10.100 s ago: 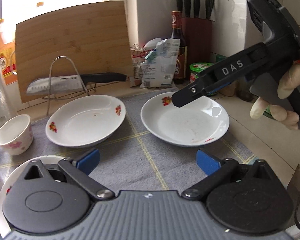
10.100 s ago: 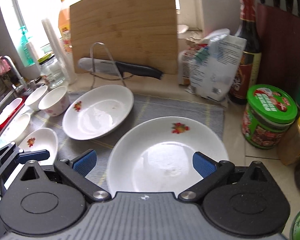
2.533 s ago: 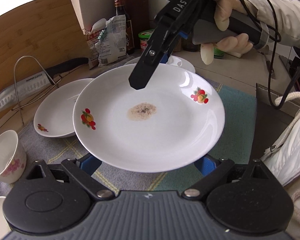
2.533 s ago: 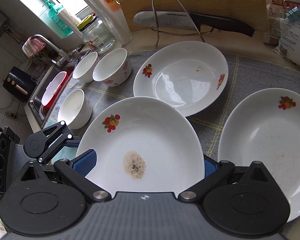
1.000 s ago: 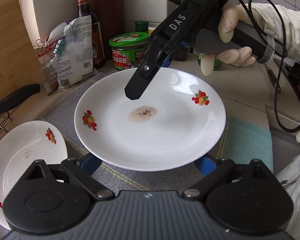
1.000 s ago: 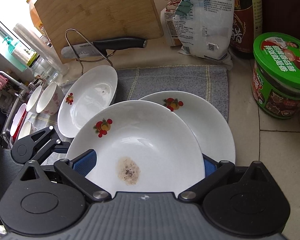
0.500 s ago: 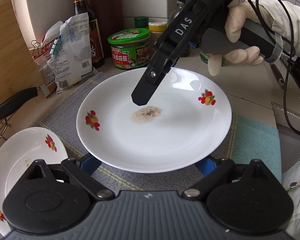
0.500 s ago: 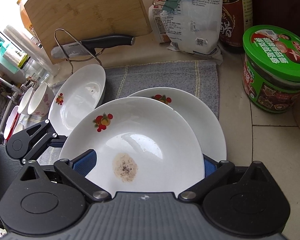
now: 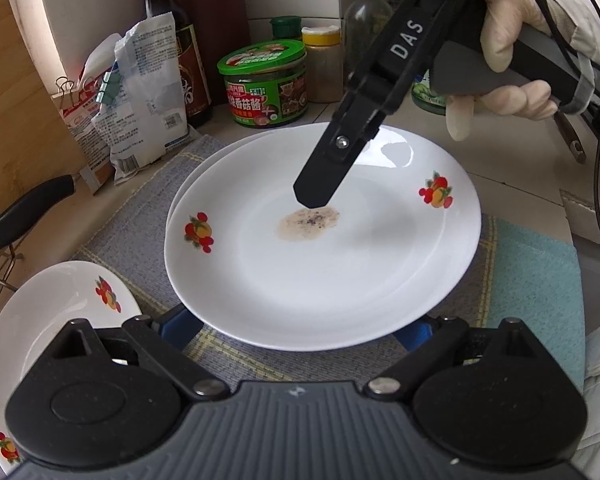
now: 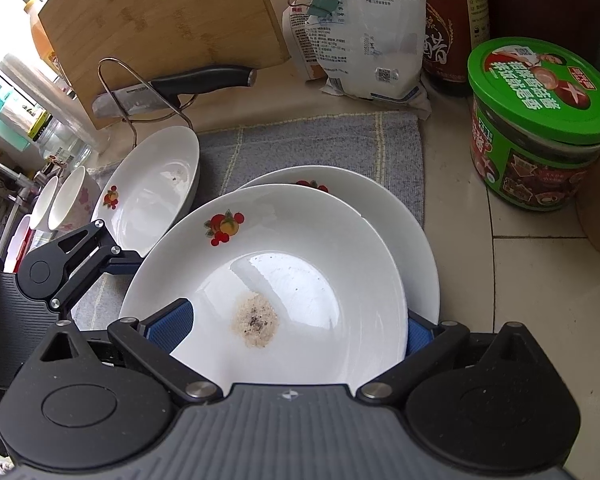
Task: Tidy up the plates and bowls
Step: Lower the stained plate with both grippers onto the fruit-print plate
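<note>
While the stained plate [image 9: 340, 272] hangs over the grey woven mat [image 10: 320, 140], the right tool [image 10: 294, 330] clamps its wall: one blue pad lies on the glossy inner face beside the stain, and the other sits behind the outer rim. The plate is round, shallow and white-glazed, with red-and-orange fruit prints on its rim and a speckled, tan, crusted patch at its centre. It overlaps a second plate [image 10: 404, 232] of the same pattern lying on the mat; whether the two touch cannot be made out.

From the left wrist, only one black finger of the right tool [image 9: 320, 184] shows, held by a gloved hand [image 9: 508, 40], and its partner is hidden. The left tool [image 9: 298, 328] stands wide, but the plate's near rim covers both pad tips, so whether they press on it cannot be told.

A third plate [image 9: 48, 312] is cut off at the lower left. Small white bowls [image 10: 74, 196] crowd the left edge of the right wrist view, only partly visible. On the tiled surface stands a glass jar [image 10: 540, 92] with a green lid.
</note>
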The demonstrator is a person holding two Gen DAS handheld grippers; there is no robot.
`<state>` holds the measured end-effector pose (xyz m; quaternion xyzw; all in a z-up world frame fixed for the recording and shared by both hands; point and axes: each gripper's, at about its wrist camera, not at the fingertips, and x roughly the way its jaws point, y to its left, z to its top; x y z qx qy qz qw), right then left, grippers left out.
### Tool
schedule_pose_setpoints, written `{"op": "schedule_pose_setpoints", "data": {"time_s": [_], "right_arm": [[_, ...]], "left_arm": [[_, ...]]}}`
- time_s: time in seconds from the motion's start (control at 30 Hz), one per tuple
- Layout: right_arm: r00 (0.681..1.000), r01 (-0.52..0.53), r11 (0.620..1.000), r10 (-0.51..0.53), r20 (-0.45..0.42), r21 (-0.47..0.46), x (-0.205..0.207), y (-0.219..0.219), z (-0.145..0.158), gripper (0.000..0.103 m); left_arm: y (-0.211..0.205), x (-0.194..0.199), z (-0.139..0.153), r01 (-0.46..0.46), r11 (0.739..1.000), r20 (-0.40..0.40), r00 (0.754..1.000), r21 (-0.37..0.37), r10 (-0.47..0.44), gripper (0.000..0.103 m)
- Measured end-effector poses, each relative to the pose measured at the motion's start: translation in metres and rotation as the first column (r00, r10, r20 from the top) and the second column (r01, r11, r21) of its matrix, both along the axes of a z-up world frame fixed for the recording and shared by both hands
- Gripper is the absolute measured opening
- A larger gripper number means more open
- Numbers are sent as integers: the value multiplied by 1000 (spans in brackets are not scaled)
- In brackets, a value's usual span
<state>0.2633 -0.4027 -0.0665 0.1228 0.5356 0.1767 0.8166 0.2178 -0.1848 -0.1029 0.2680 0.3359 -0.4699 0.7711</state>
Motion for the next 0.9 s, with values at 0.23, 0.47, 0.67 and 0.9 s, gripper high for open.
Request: {"op": "schedule_pose_setpoints", "data": {"time_s": [0.23,0.47,0.67,0.9], "right_arm": [[1000,17,1000,-17,-9,12,-3,-3,1,103],[999,37,999,-37,-1,16,-8,-7,5,103],[998,55,998,-56,10,20,-12,-10,9,103],[998,58,998,-58,13,-15,-17,-5,12,103]], "left_arm": [[0,1,-1,4,1000,7,1000,6,-4,97],[0,2,-2,12,1000,7,1000,13,-12,97],[0,0,-3,20,1000,15,1000,18,-21,97],[1,0,-3,21,1000,14,1000,11,-21,97]]}}
